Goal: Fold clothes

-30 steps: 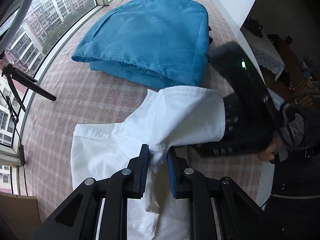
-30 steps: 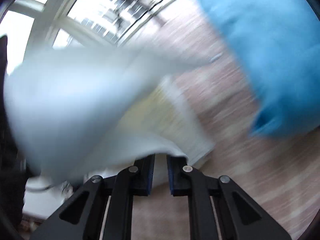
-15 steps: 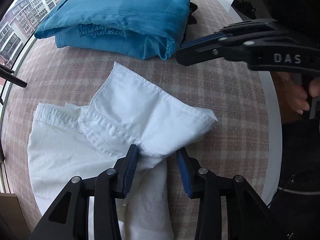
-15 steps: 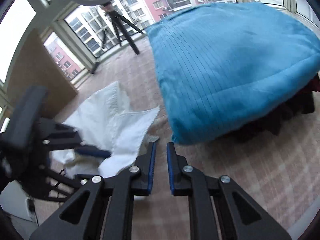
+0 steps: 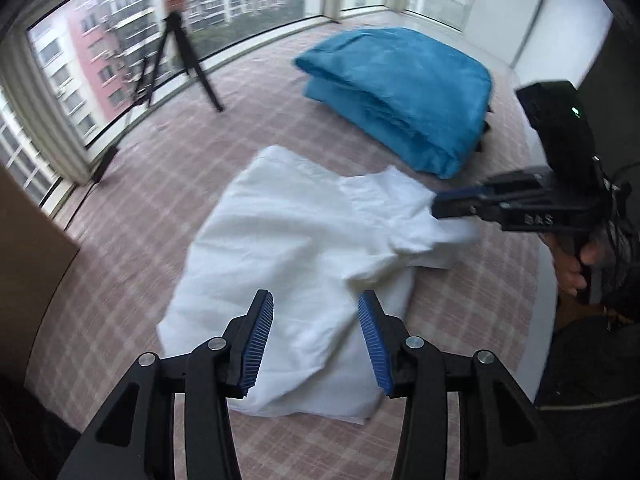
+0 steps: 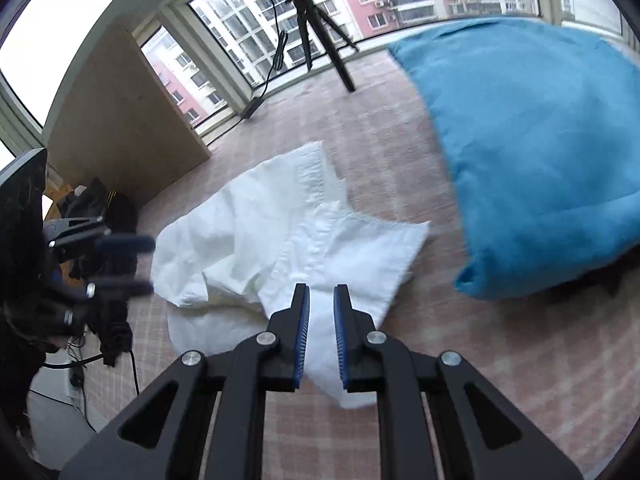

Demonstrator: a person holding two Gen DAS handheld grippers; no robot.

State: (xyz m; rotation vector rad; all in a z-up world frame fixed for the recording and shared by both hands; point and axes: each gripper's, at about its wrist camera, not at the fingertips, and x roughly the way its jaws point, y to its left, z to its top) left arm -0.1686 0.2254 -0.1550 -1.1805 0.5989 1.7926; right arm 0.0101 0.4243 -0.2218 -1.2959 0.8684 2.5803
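1. I see the white garment (image 5: pixel 304 264) lying crumpled near the middle of the checked bench (image 5: pixel 168 184), with the folded blue blanket (image 5: pixel 404 92) apart from it at about 1 o'clock in my left view.
2. My left gripper (image 5: pixel 316 332) hangs above the near edge of the cloth with its fingers spread wide and nothing between them.
3. My right gripper (image 6: pixel 321 330) sits at the cloth's flap; its fingers are close together with white fabric between the blue pads (image 6: pixel 303 336). There's a narrow gap, so I can't tell whether they truly pinch it or only straddle it.
4. From the left view the right gripper (image 5: pixel 452 204) comes in from 3 o'clock, its tips at the flap's edge.
5. I judge the step in hand to be taking a firm hold on the flap to spread it flat before folding.
6. To do it well, I'd get a single layer deep between the right pads, not just the hem.
7. I'd bring the left fingers down onto the near corner at 6 o'clock and pin it, so the body doesn't drag.
8. I'd keep the pull low and steady, away from the blanket, and steer clear of the tripod (image 5: pixel 180 60) at 11 o'clock.
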